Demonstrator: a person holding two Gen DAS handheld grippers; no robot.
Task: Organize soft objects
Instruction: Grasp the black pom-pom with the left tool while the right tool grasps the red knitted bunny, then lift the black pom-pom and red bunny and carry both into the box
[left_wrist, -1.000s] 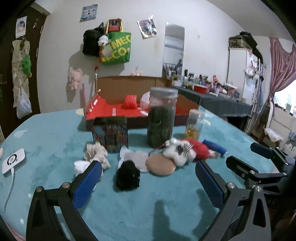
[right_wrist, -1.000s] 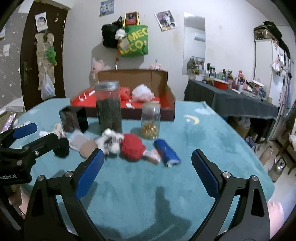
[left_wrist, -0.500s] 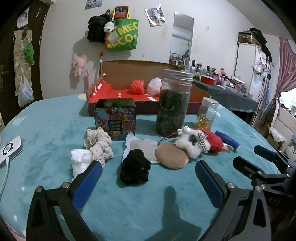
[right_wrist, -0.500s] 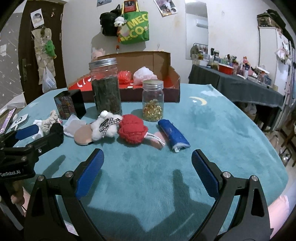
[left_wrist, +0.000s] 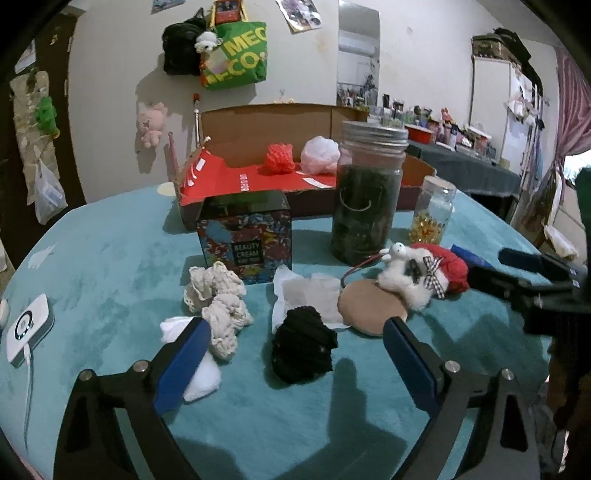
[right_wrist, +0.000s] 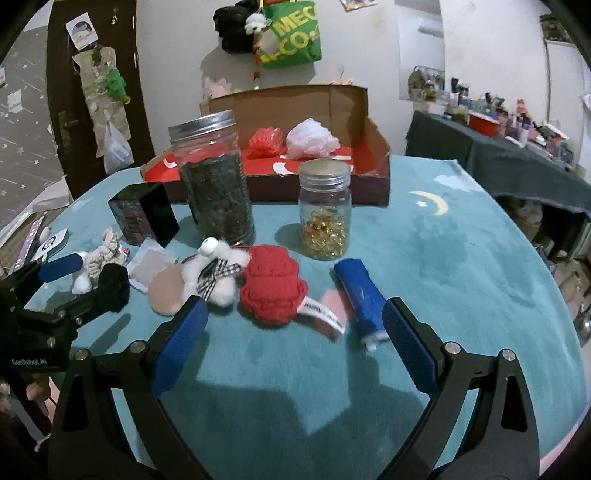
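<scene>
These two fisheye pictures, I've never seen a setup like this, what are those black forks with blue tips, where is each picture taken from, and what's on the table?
There is no robot here. A person holds a two-finger hand-held gripper in each hand, with a camera on each looking forward along the fingers.

One picture comes from the left gripper, the other from the right gripper. The blue tips are finger pads. Both stand open and hold nothing.

On the teal table lie soft things: a black scrunchie, a cream scrunchie, a white plush toy and a red knit piece. Behind stand a tall jar, a small jar and an open cardboard box already holding two soft pieces.
</scene>
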